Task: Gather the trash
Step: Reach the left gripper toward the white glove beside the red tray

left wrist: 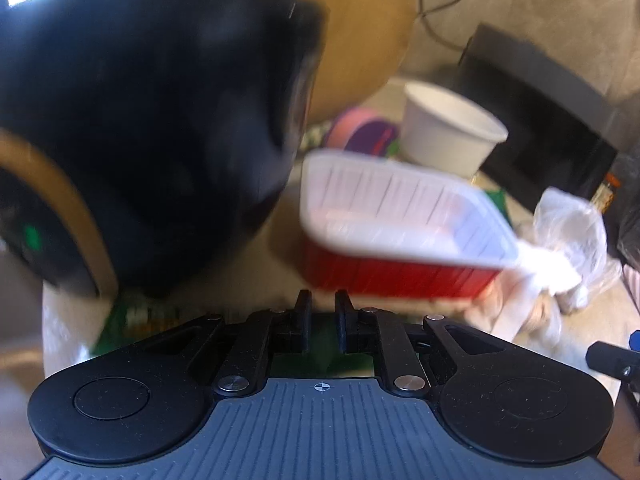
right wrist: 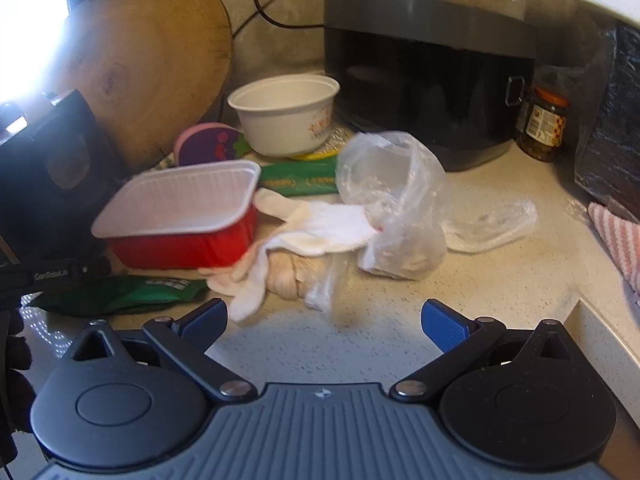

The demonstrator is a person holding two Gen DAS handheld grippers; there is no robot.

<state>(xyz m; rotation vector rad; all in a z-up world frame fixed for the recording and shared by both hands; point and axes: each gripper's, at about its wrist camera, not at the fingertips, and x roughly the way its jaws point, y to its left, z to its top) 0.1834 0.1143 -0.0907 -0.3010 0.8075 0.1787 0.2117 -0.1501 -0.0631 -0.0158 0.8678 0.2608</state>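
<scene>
Kitchen counter (right wrist: 500, 280), trash heaped at its middle. Right gripper (right wrist: 324, 324) wide open, blue pads apart and empty, low over bare counter just short of the heap. Left gripper (left wrist: 322, 322) nearly closed, jaws parallel with a thin gap; green wrapper (left wrist: 132, 320) under and in front of the jaws, possibly nipped between them, but too blurred to tell. Red tray (right wrist: 180, 220) with white lining tilted in the heap, touching a white cloth (right wrist: 312, 232) that trails toward the right gripper. Clear bag (right wrist: 392, 200) crumpled upright beside the cloth, a flatter scrap of clear film near its right. Second green wrapper (right wrist: 300, 178) behind the tray, white bowl (right wrist: 286, 114) further back near a wooden board (right wrist: 152, 64), purple sponge (right wrist: 208, 146) between them. Black appliance (right wrist: 432, 80) and jar (right wrist: 544, 124) at the back, probably not trash. Left-wrist view half blocked by a dark blurred shape, unidentifiable. Step in hand, as judged: early collecting, most litter not yet gathered, right gripper lined up for a first pick. Next move: forward and down onto the cloth or the bag, closing on a bunched fold rather than a flat edge, since thin film and limp cloth slip easily; tray likely to tip if nudged.
</scene>
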